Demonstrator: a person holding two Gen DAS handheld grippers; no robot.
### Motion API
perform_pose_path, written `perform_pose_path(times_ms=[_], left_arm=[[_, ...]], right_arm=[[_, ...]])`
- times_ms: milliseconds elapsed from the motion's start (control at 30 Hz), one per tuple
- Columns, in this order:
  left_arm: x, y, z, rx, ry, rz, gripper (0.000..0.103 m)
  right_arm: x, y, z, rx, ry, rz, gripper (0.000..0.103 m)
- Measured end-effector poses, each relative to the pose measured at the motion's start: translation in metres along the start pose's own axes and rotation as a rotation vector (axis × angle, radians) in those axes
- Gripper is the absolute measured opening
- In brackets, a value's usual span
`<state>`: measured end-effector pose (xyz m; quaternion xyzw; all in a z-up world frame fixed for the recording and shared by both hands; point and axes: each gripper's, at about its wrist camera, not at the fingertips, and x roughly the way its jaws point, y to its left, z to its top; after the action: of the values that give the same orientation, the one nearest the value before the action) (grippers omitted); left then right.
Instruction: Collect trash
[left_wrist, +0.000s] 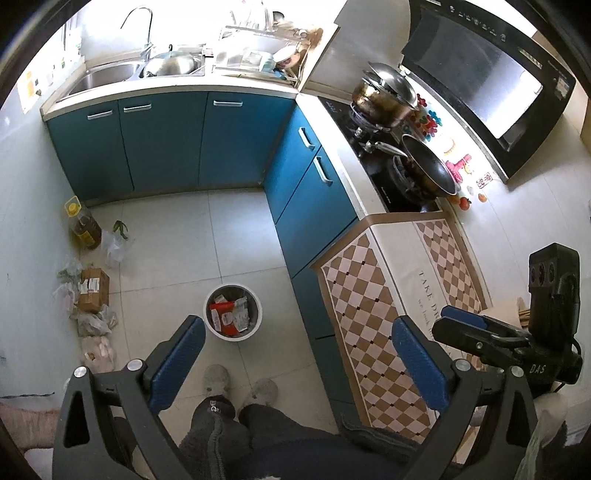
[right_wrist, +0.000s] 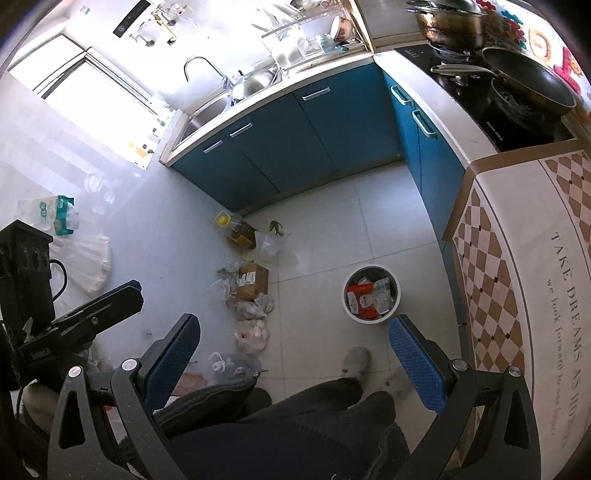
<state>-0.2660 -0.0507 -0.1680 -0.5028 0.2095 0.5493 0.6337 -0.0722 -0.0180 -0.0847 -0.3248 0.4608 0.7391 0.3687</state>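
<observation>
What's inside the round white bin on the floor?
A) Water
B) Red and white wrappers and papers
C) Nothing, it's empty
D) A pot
B: the bin on the tiled floor holds crumpled red and white wrappers, seen from both cameras; both grippers, left and right, hover above with fingers spread and holding nothing.

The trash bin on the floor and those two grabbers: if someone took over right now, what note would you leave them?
Left gripper: open, empty, held high over the floor.
Right gripper: open, empty, also raised.
Trash bin: on the tiles by the blue cabinets, already holding wrappers.
Left to do: cardboard box and plastic bags lie along the wall; whether they are trash is unclear.
</observation>
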Motion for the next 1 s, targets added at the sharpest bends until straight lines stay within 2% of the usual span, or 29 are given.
perform_pose_path(times_ms=[1000], left_arm=[[0.0, 0.0, -0.012, 0.006, 0.034, -0.017, 0.103]], right_arm=[[0.008, 0.005, -0.003, -0.032, 0.051, 0.025, 0.103]])
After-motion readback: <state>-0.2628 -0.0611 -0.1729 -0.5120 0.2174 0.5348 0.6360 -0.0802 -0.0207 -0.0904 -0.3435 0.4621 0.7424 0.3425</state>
